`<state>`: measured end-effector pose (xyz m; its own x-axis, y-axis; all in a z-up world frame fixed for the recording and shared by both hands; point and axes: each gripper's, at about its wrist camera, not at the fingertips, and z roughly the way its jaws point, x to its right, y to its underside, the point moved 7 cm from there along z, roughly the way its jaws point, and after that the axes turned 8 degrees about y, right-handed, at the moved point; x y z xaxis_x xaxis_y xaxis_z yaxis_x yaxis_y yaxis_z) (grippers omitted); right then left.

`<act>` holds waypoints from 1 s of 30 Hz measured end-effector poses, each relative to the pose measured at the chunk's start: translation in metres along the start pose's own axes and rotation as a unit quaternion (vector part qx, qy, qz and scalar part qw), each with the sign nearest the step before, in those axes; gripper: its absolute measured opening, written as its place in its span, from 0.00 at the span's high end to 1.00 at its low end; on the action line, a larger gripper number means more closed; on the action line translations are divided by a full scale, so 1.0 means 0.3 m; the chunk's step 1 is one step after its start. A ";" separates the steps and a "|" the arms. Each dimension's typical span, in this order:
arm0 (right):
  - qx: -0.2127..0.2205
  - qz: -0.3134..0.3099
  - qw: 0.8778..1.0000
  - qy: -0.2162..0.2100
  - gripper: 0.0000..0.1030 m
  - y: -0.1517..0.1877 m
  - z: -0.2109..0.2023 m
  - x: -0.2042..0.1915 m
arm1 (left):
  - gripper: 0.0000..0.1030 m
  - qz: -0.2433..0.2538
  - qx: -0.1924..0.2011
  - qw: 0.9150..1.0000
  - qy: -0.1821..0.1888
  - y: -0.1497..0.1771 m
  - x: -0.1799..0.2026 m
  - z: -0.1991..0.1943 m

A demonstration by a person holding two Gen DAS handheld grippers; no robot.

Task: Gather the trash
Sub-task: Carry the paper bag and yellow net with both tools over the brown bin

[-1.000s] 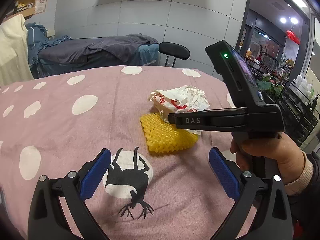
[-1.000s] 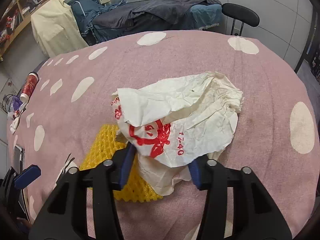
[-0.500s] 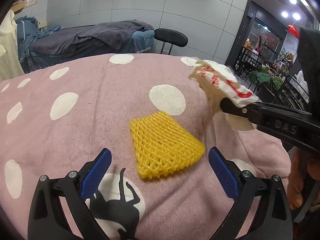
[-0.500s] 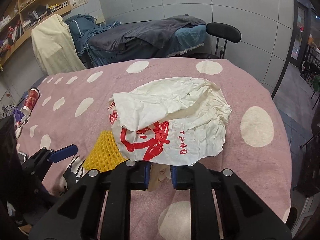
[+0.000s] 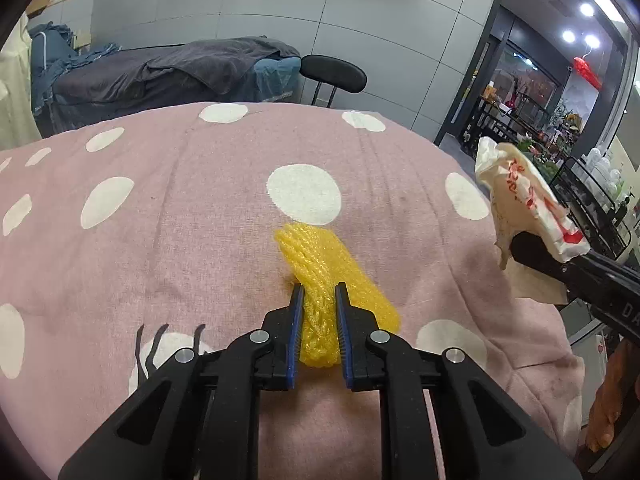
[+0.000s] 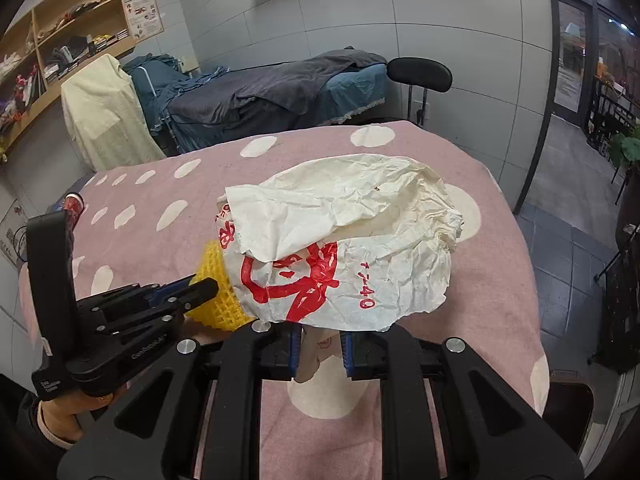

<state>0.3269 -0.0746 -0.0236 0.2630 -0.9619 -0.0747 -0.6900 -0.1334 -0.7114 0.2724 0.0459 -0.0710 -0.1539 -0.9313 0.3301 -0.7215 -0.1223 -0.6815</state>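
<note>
A yellow foam fruit net (image 5: 320,280) lies on the pink polka-dot tablecloth (image 5: 180,208). My left gripper (image 5: 318,294) is shut on the net, squeezing its near end between the blue pads. My right gripper (image 6: 320,340) is shut on a crumpled white paper bag with red print (image 6: 340,248) and holds it above the table. The bag also shows in the left wrist view (image 5: 524,204) at the right, over the table's edge. The net (image 6: 218,292) and the left gripper (image 6: 188,288) show in the right wrist view, partly hidden behind the bag.
A red can (image 6: 73,204) stands at the table's far left edge. Behind the table are a black stool (image 5: 334,74) and a bed with dark blankets (image 5: 172,76). A doorway and racks (image 5: 592,184) lie to the right.
My left gripper has moved forward and shut on the yellow net, which was lying free between open fingers. My right gripper has lifted the bag and carried it to the right.
</note>
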 end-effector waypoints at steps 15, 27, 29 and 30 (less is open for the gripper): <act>0.017 0.064 0.998 0.022 0.84 0.187 -0.199 0.207 | 0.85 0.034 0.053 0.996 0.056 0.052 0.242 -0.166; 0.042 0.142 0.987 0.068 0.84 0.334 -0.378 0.447 | 0.85 0.075 0.057 0.989 0.113 0.102 0.463 -0.184; 0.043 0.160 0.983 0.080 0.84 0.372 -0.401 0.502 | 0.85 0.081 0.053 0.988 0.123 0.112 0.495 -0.174; 0.043 0.168 0.981 0.086 0.84 0.390 -0.412 0.528 | 0.85 0.084 0.051 0.987 0.127 0.121 0.511 -0.172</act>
<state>0.2045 -0.2721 -0.0323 -0.0923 -0.9751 -0.2018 -0.6566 0.2120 -0.7238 0.1879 -0.0837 -0.0115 -0.4396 -0.8268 0.3508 -0.6017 -0.0189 -0.7985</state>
